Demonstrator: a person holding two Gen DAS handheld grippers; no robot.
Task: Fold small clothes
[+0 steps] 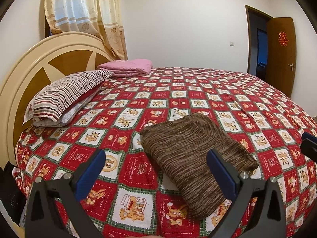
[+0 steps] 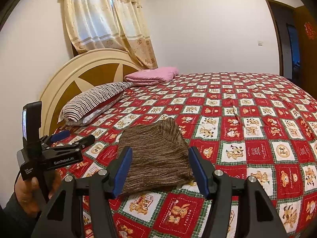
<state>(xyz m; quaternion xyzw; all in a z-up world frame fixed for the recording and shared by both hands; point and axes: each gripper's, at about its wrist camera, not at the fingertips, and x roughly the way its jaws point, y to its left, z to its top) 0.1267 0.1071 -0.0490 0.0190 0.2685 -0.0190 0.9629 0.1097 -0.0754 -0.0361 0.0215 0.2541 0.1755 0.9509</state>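
Note:
A brown streaked knit garment [image 1: 190, 154] lies in a compact folded shape on the red-and-white checked bedspread [image 1: 138, 103], near the front edge of the bed. My left gripper [image 1: 156, 152] hovers open just left of it, and its right finger overlaps the cloth in the picture. In the right wrist view the same garment [image 2: 156, 136] lies flat beyond my right gripper [image 2: 160, 150]. Those jaws stand apart on either side of its near edge, and the pads do not press on it. A hand [image 2: 25, 190] holds the left gripper [image 2: 73, 136] at the left, open.
A striped pillow [image 1: 65, 97] and a folded pink blanket [image 1: 126, 67] lie by the round headboard [image 1: 25, 75] at the far left. Curtains [image 1: 83, 13] hang behind it. A wooden door [image 1: 281, 53] stands open at the right. The right gripper's tip [image 1: 309, 146] shows at the edge.

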